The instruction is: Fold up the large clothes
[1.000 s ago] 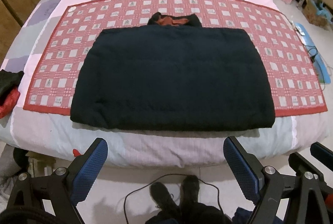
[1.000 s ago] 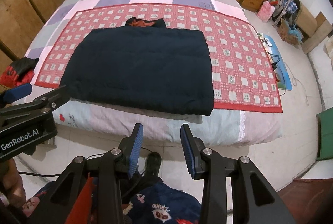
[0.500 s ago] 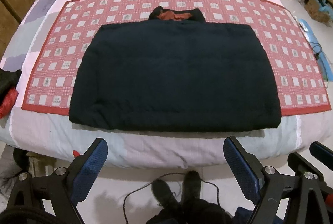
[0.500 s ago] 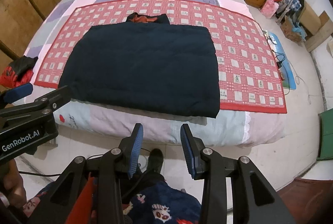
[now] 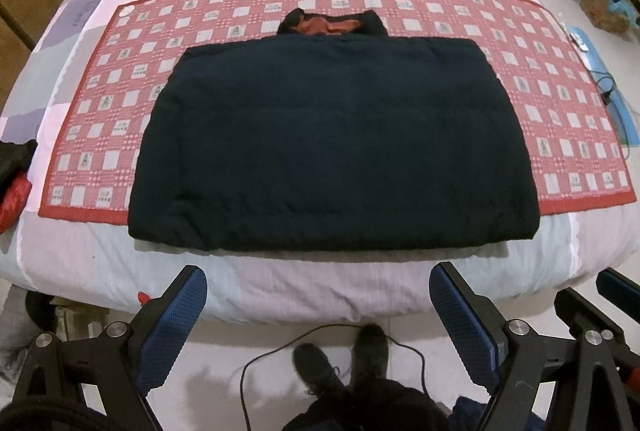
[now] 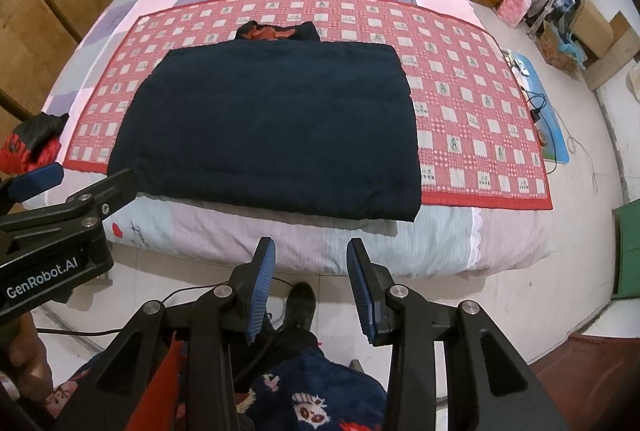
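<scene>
We've got the dark jacket (image 5: 332,147) lying flat on the red checked mat (image 5: 560,103) near the bed's front edge, so it's easy to reach. Left gripper (image 5: 318,315) has its jaws wide apart, right gripper (image 6: 310,285) about half open, both empty and hanging short of the bed (image 6: 400,243), probably lining up a fold.

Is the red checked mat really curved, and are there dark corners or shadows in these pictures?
Left wrist view: fisheye bends the red checked mat; a soft shadow lies under the dark jacket. Right wrist view: black vignette in the corners, same bending.
</scene>
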